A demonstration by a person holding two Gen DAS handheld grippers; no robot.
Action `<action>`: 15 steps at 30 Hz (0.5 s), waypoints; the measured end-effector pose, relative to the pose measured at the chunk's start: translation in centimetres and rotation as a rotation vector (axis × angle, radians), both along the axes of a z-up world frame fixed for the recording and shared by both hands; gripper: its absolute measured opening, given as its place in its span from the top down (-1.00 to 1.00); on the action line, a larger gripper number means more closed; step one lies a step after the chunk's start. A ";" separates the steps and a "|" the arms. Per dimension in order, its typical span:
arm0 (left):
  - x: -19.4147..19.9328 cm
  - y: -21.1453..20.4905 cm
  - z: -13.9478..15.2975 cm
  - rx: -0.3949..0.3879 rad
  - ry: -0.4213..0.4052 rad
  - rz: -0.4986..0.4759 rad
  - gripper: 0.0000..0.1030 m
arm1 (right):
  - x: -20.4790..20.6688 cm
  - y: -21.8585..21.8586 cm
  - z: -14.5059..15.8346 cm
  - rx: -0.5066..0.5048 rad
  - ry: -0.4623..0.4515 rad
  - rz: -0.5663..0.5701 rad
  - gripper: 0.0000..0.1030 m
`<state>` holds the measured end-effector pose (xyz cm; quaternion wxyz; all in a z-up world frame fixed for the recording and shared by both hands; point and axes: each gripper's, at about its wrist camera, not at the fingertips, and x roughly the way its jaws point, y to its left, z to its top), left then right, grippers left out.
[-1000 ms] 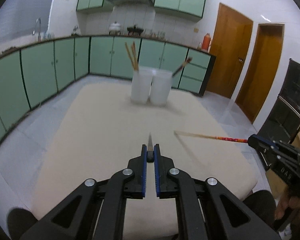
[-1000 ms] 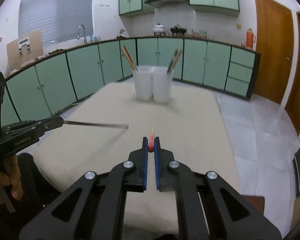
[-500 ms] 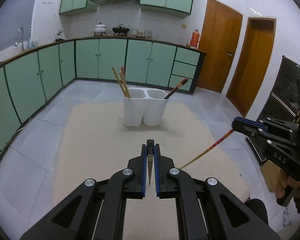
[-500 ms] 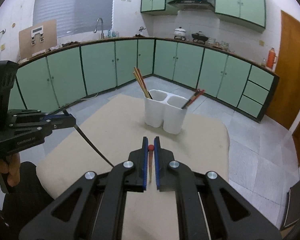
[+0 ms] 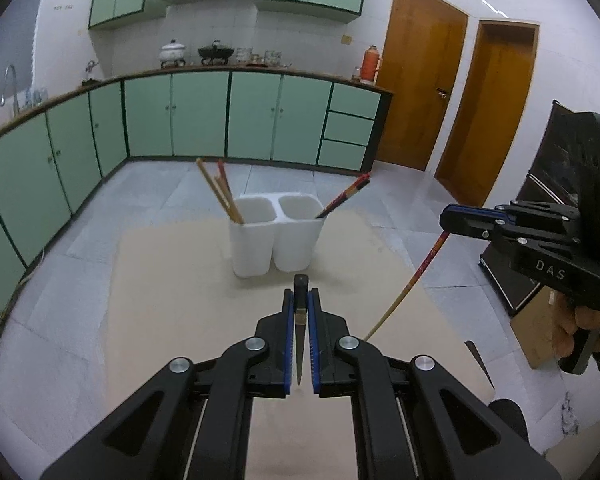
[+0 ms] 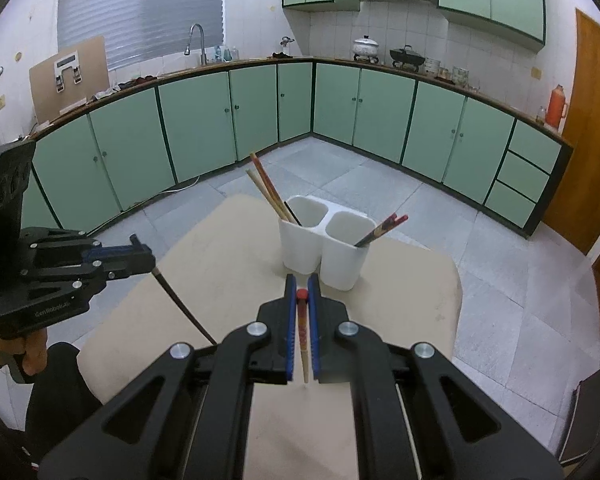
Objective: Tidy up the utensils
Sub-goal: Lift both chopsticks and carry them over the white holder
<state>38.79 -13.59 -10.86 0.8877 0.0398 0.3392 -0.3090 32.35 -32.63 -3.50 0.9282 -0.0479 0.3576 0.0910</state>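
On a beige table (image 5: pixel 172 320) stood a white two-cup holder (image 5: pixel 276 236), part-filled; short of it, the left gripper (image 5: pixel 299 304) clamped a dark chopstick (image 5: pixel 299 344), the right gripper (image 6: pixel 301 292) a red one (image 6: pixel 302 332), each apparently needing tip-down lowering into matching cups.

Even, slightly dim indoor light, soft shadows, sharp centre, strong fisheye bending with dark corners.

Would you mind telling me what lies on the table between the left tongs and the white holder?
Nothing: in the left wrist view the table is bare between the left tongs, shut on a dark chopstick, and the holder.
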 end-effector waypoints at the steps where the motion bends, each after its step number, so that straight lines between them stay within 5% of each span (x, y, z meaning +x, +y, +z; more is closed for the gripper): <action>1: 0.2 -0.1 0.4 -0.001 -0.007 -0.003 0.87 | 0.3 0.0 0.4 0.001 0.001 0.000 0.91; 15: 4.7 -2.6 11.3 -0.028 -0.227 0.022 0.87 | 6.1 -1.0 9.7 0.025 -0.085 -0.025 0.91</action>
